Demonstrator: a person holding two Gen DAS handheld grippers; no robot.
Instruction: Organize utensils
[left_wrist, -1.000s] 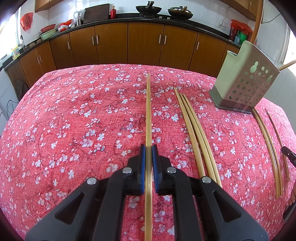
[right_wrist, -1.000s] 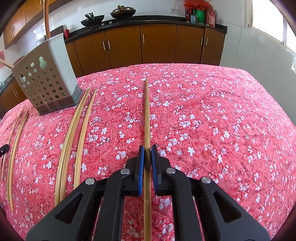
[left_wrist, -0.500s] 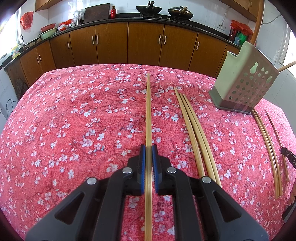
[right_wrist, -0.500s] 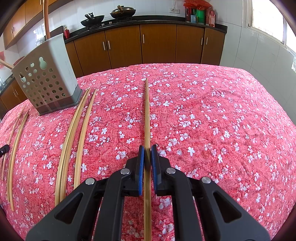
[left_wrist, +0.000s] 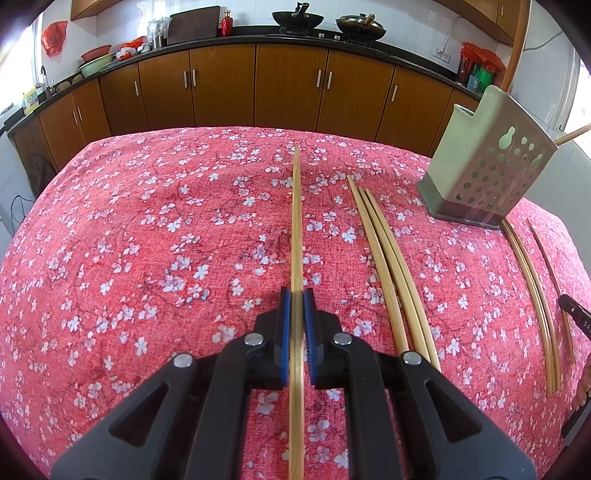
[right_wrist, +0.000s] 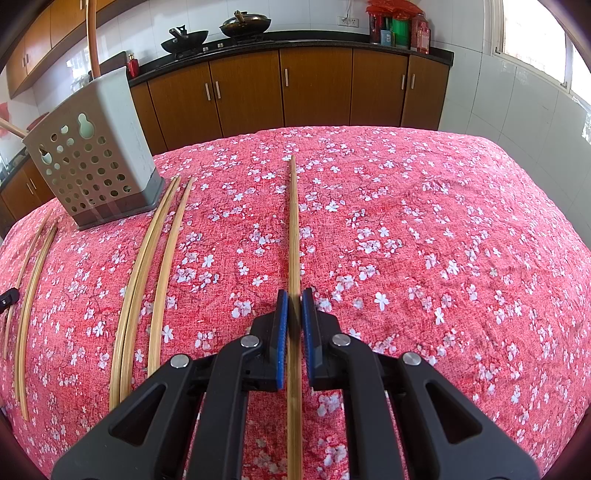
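My left gripper (left_wrist: 297, 295) is shut on a bamboo chopstick (left_wrist: 296, 221) that points straight ahead over the red floral tablecloth (left_wrist: 147, 258). My right gripper (right_wrist: 294, 295) is shut on another bamboo chopstick (right_wrist: 293, 229), also pointing ahead. A grey-green perforated utensil holder (left_wrist: 484, 173) stands at the far right in the left wrist view and at the far left in the right wrist view (right_wrist: 92, 158). Loose chopsticks (left_wrist: 388, 266) lie between the two grippers; they also show in the right wrist view (right_wrist: 147, 277).
More chopsticks (left_wrist: 535, 295) lie on the cloth in front of the holder, also seen in the right wrist view (right_wrist: 29, 295). Brown kitchen cabinets (left_wrist: 258, 85) with woks on the counter stand behind the table. A window (right_wrist: 535, 33) is on the right.
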